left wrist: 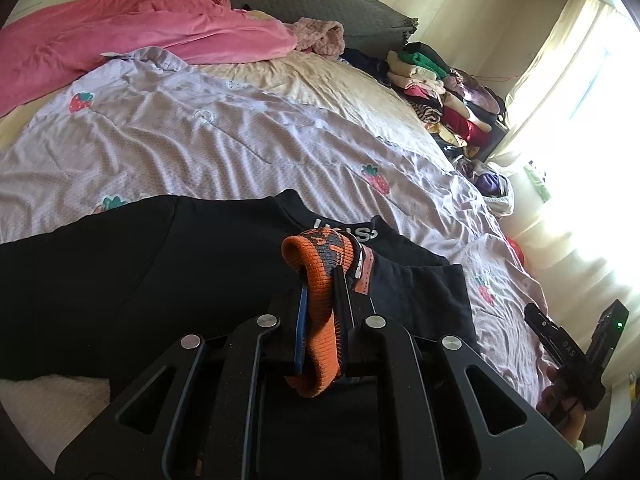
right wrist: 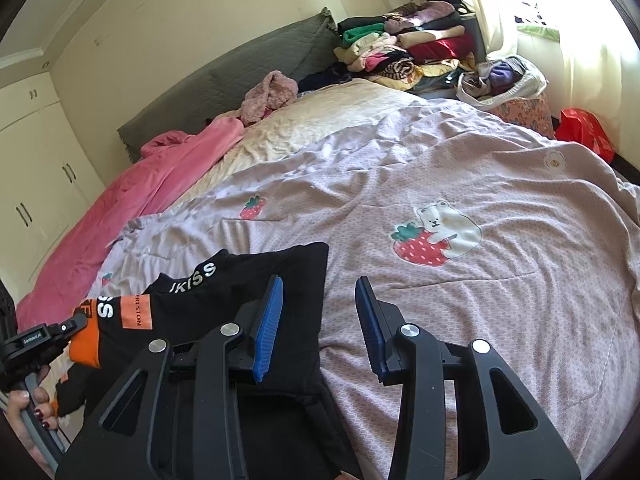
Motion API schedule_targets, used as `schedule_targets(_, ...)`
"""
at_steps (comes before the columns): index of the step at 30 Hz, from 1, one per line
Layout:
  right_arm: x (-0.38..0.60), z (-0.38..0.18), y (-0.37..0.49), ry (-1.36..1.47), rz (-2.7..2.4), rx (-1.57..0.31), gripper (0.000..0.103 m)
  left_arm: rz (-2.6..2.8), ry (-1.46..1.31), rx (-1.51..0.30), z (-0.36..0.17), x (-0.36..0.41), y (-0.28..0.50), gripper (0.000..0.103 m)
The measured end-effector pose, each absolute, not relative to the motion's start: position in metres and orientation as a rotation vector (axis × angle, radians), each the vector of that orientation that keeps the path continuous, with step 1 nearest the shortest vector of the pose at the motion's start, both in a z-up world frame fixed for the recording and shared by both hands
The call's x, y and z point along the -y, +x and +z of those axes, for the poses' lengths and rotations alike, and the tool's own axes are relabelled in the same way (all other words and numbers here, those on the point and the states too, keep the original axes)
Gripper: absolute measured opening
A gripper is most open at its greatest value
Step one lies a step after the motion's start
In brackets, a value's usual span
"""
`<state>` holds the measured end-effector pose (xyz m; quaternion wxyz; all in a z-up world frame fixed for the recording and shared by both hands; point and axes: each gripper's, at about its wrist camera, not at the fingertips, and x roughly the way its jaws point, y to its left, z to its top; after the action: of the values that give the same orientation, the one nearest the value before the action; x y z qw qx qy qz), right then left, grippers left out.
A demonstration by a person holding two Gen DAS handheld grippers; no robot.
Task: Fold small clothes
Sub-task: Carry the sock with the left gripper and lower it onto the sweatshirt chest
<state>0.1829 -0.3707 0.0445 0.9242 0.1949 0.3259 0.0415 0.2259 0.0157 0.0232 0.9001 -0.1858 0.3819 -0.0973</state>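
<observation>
- Left tool [left wrist: 320, 292]: its pads are clamped tight on the orange ribbed knit cuff [left wrist: 316, 280] of the black long-sleeved top with white lettering [left wrist: 120, 280]. The grip is on the cuff edge only, so a quick pull could let the knit slide out.
- Right tool [right wrist: 320, 320]: partly open with nothing between its blue ridged pads [right wrist: 269, 328], hovering over the near right edge of the top's body; whether it touches the cloth I cannot tell. If it closes too low, it may pinch the lilac strawberry-print bedspread [right wrist: 480, 300] along with the garment.
- The top lies spread at the near left of the bed, with the sleeve raised off it. Carrying the sleeve across without the body pinned would likely drag the whole garment and skew the fold.
- The bedspread is rumpled, so creases underneath could carry into the fold.
</observation>
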Motion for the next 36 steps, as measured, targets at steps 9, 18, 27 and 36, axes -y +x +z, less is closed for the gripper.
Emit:
schedule_targets(9,0.346,0.048,0.185,0.351,0.16,-0.662,0.037,-0.155,-0.389,-0.786,0.021,-0.029,0.223,0.006)
schedule_targets(18,0.335,0.049,0.185,0.326,0.186,-0.662,0.039,-0.132,-0.374,-0.766,0.027,-0.036,0.217,0.007)
schedule_targets(27,0.329,0.05,0.184,0.311,0.195,-0.66,0.04,-0.16,-0.272,-0.87,-0.008,-0.002,0.225,0.007)
schedule_targets(36,0.301,0.057,0.182,0.246,0.25,-0.66,0.042,-0.126,-0.181,-0.982,-0.053,0.008,0.229,0.006)
